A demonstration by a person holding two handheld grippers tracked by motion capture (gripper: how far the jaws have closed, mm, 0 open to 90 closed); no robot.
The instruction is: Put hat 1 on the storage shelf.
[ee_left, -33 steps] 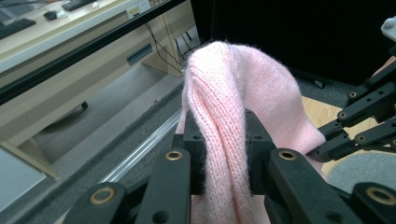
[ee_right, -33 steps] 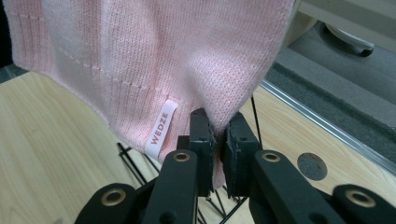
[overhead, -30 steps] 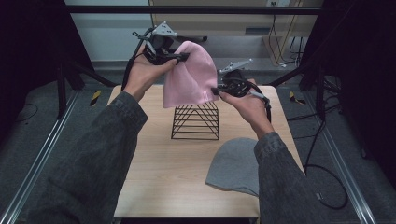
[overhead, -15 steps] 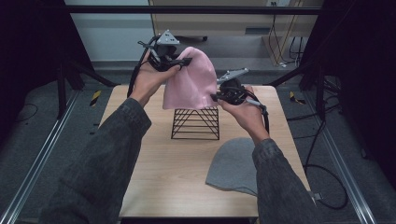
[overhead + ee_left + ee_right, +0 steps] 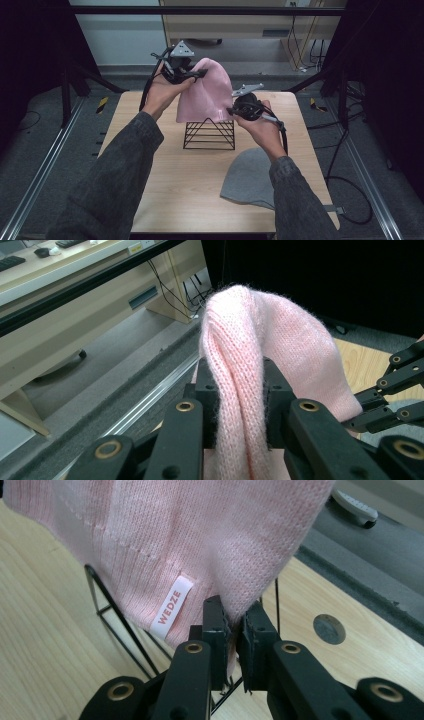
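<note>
1. The pink hat (image 5: 204, 97) hides the top of the wire rack (image 5: 209, 135).
2. The person's right sleeve (image 5: 295, 200) covers part of the grey hat (image 5: 248, 176) near the counter's (image 5: 165, 185) front edge.
3. The hat's white label (image 5: 171, 607) seems to read "WEDZE".

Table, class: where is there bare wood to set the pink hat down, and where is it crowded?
Bare wood lies on the table left of the wire rack and ahead of the grey hat. Crowded: the middle and near right, where the pink hat hangs between both grippers.

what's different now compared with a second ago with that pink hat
Both grippers, the left gripper and the right gripper, have lowered the pink hat toward the black wire rack; its hem now hangs at the rack's peak. Both grips stayed shut on it. The grey hat hasn't moved.
</note>
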